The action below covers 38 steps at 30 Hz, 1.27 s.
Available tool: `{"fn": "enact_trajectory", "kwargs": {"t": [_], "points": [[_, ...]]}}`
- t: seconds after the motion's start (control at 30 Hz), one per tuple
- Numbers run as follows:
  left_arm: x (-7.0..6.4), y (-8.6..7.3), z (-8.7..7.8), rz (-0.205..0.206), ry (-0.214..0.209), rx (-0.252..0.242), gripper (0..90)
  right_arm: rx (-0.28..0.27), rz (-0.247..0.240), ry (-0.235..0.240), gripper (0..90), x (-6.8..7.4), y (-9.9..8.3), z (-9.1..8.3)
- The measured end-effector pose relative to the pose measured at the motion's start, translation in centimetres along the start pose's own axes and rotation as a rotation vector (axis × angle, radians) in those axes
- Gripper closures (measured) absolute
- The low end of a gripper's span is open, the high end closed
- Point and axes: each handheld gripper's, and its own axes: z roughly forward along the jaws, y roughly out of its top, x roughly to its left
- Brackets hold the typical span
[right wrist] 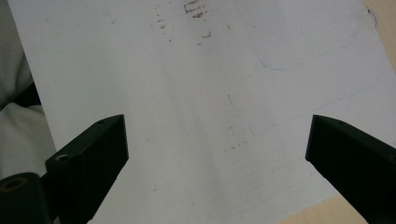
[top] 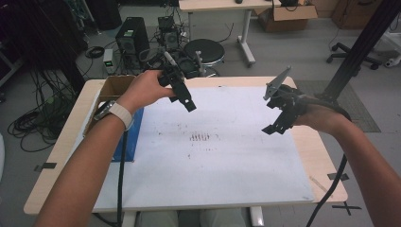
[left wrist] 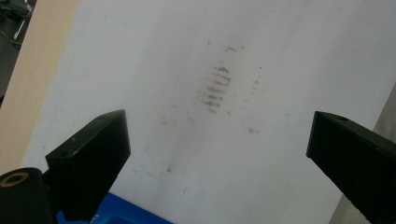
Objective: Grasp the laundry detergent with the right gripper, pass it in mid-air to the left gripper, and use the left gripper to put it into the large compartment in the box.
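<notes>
Cardboard box (partly behind wrist)

A white sheet covers most of the wooden table, with a patch of dark smudges near its middle. The left gripper hangs above the sheet's far left corner, the right gripper above its right edge; their jaws are too small to judge. A cardboard box sits at the table's far left corner, seemingly on something blue.

high view: above the person's side, facing forward and down on the whole worktop | left gripper view: close over the white sheet, facing its dark smudges | right gripper view: close, same sheet, smudges at top edge
</notes>
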Motion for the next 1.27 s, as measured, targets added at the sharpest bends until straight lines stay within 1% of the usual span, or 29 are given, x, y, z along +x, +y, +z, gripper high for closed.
{"fn": "enact_trajectory", "kwargs": {"t": [0.37,1.17,1.27], "points": [[-0.23,-0.29,-0.29,0.005,0.002,0.007,6.7,0.001,-0.001,0.002,5.6,0.16,-0.03,0.17],[-0.11,-0.57,-0.41,-0.009,0.005,0.002,6.9,0.0,-0.002,0.002,5.6,0.18,-0.04,0.21],[-0.11,-0.62,-0.48,-0.012,0.005,-0.005,6.9,-0.002,-0.001,0.001,5.6,0.19,-0.06,0.15]]}}
